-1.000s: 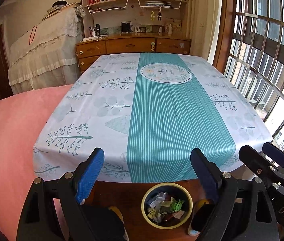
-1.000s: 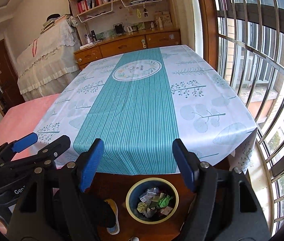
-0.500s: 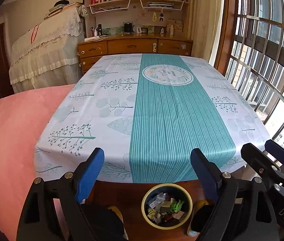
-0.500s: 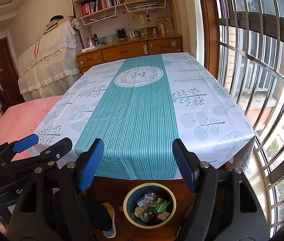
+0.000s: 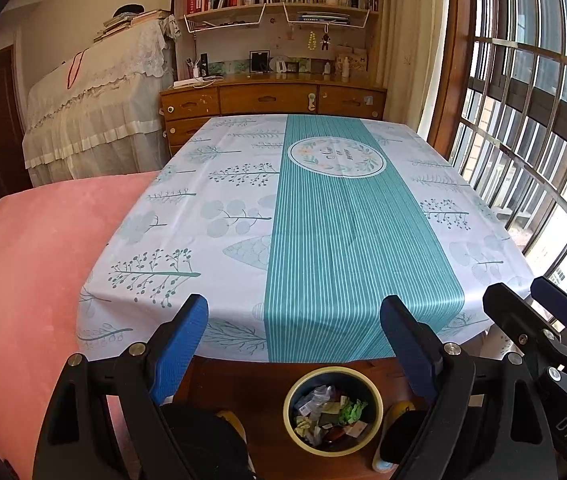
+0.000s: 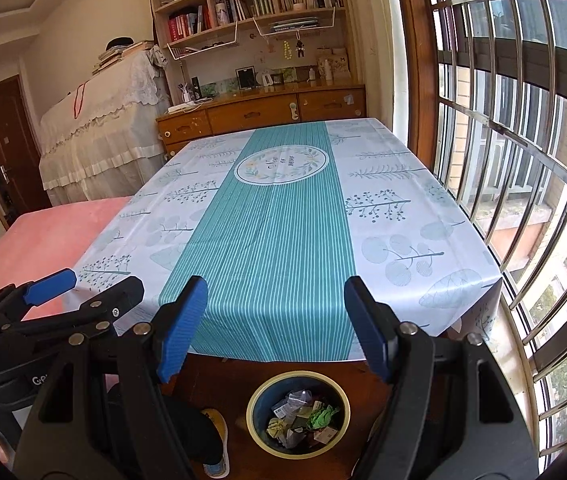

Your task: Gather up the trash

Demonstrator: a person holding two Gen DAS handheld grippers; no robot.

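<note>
A round bin [image 5: 333, 410] with a yellow rim stands on the wooden floor below the table's near edge and holds several crumpled wrappers and scraps. It also shows in the right wrist view [image 6: 298, 414]. My left gripper [image 5: 295, 328] is open and empty, held above the bin at the table edge. My right gripper [image 6: 275, 306] is open and empty beside it. The right gripper shows at the right of the left wrist view [image 5: 539, 304]; the left gripper shows at the left of the right wrist view [image 6: 83, 288]. No trash lies on the tablecloth [image 5: 323, 216].
A pink covered surface [image 5: 35, 264] adjoins the table on the left. A wooden dresser [image 5: 275, 104] and bookshelves stand behind the table. A barred window [image 6: 523, 160] runs along the right. Shoes [image 6: 215, 436] lie on the floor beside the bin.
Both grippers have risen and tilted up a little, so the table sits lower in view. Both stay open and empty.
</note>
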